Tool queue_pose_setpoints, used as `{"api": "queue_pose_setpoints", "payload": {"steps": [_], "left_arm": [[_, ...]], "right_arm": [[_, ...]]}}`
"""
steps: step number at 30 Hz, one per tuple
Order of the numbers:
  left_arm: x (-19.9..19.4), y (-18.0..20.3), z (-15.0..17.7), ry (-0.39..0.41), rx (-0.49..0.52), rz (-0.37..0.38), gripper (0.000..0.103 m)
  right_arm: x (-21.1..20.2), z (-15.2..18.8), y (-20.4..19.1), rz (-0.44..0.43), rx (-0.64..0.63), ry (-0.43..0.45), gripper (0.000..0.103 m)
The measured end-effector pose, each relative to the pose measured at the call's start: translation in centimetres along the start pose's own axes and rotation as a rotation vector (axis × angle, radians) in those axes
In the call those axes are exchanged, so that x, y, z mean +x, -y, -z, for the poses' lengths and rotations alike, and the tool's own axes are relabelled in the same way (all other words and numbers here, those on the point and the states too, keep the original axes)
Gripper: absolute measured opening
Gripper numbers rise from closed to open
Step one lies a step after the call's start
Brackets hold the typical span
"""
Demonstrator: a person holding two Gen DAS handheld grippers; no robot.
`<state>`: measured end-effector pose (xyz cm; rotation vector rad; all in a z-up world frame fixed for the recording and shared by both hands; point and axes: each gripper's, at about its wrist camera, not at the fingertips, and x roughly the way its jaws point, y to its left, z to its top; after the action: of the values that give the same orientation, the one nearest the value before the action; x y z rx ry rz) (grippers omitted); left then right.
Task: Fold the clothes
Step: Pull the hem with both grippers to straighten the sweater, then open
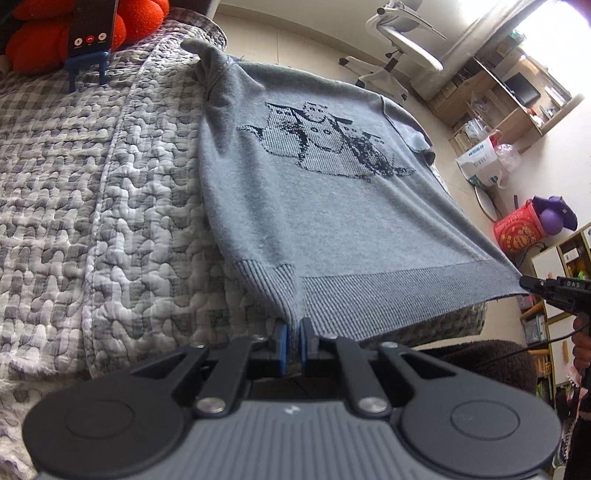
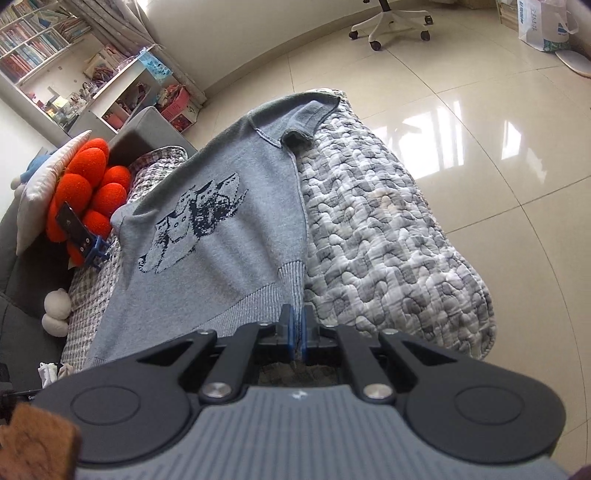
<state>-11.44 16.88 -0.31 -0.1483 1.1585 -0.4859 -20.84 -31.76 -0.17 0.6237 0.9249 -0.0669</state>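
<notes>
Got my left claw [image 1: 291,341] and right claw [image 2: 296,334] each clamped on a hem corner of the grey sweater [image 1: 314,192], so next I'd say carry that hem evenly toward the collar over the bed [image 1: 110,184].

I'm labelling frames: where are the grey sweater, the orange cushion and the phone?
grey sweater [image 1: 332,206], left wrist view, plain knit below the picture.
orange cushion [image 2: 79,188], right wrist view, a lobe.
phone [image 1: 92,22], left wrist view, screen.

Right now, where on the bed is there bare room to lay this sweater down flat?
The widest free patch is the quilt left of the sweater, below the phone stand. A narrower strip of quilt runs between the sweater's right edge and the bed's edge by the floor. The head end is crowded: orange cushion, phone stand, pillow.
</notes>
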Motion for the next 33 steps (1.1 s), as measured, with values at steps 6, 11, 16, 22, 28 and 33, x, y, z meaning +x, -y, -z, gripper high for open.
{"api": "queue_pose_setpoints", "payload": {"steps": [6, 11, 16, 22, 28, 33], "left_arm": [[1.5, 0.1, 0.1, -0.047, 0.052, -0.056, 0.003], [2.3, -0.3, 0.4, -0.073, 0.053, -0.081, 0.004], [2.0, -1.0, 0.4, -0.077, 0.038, -0.093, 0.006], [1.7, -1.7, -0.2, -0.058, 0.022, -0.116, 0.025], [1.8, -2.2, -1.8, -0.023, 0.000, -0.132, 0.042], [2.2, -2.7, -3.6, 0.004, -0.026, -0.144, 0.047]], "right_arm": [[1.8, 0.9, 1.9, 0.024, 0.060, -0.055, 0.003], [3.0, 1.6, 2.5, 0.049, 0.062, -0.085, 0.003], [3.3, 1.5, 2.4, 0.087, 0.043, -0.088, 0.016], [2.9, 0.9, 2.7, 0.107, 0.032, -0.072, 0.016], [3.4, 0.3, 2.4, 0.108, 0.028, -0.078, 0.016], [4.7, -0.9, 1.0, 0.092, 0.019, -0.086, 0.016]]}}
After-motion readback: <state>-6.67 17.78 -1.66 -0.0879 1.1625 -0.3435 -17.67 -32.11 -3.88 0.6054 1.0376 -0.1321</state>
